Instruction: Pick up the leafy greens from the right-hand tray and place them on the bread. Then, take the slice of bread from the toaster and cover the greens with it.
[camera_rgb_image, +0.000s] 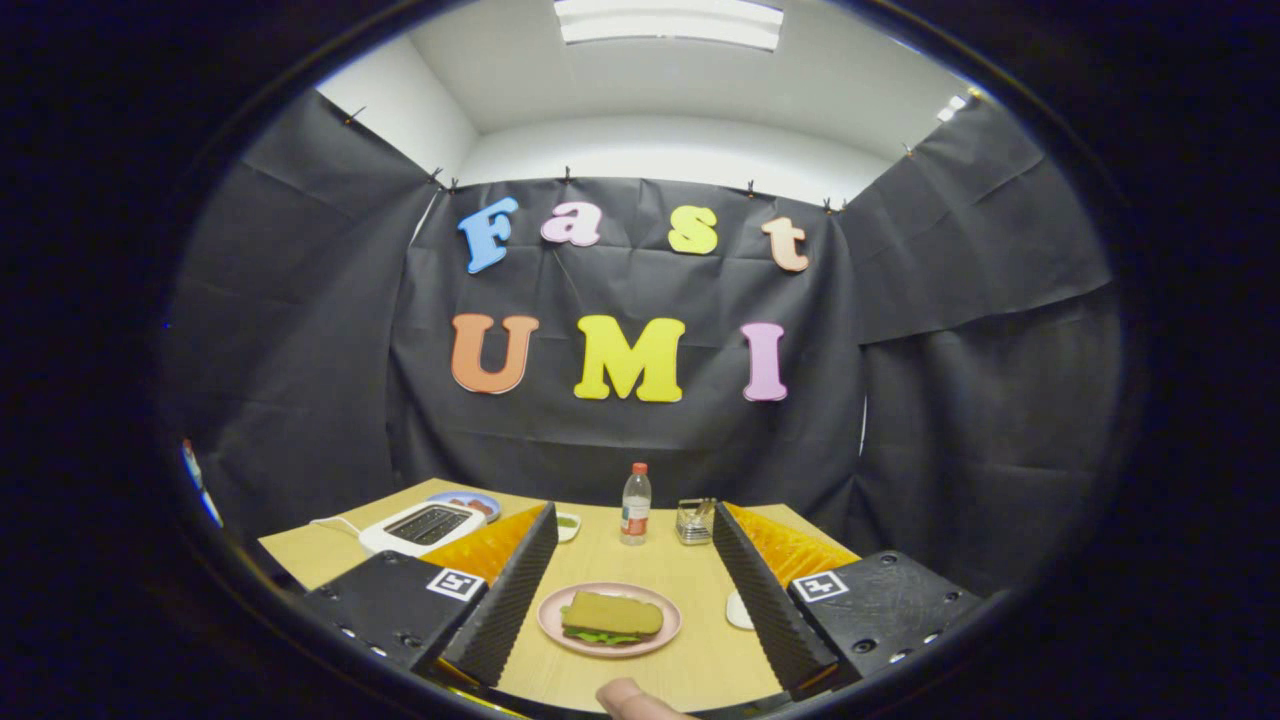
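A pink plate (552, 622) lies on the wooden table between my two fingers. On it is a sandwich: a slice of bread (612, 612) covers leafy greens (606, 637), whose green edges stick out underneath. My gripper (632, 590) hangs above the table, open wide, with nothing held. A white toaster (420, 526) stands beyond the left finger (510, 590). A small white tray (738, 610) peeks out beside the right finger (755, 590).
A clear water bottle with a red cap (635, 504) and a small metal holder (694, 521) stand at the table's far side. A small dish (568, 524) and a blue plate (466, 503) sit near the toaster. A fingertip (630, 698) shows at the near edge.
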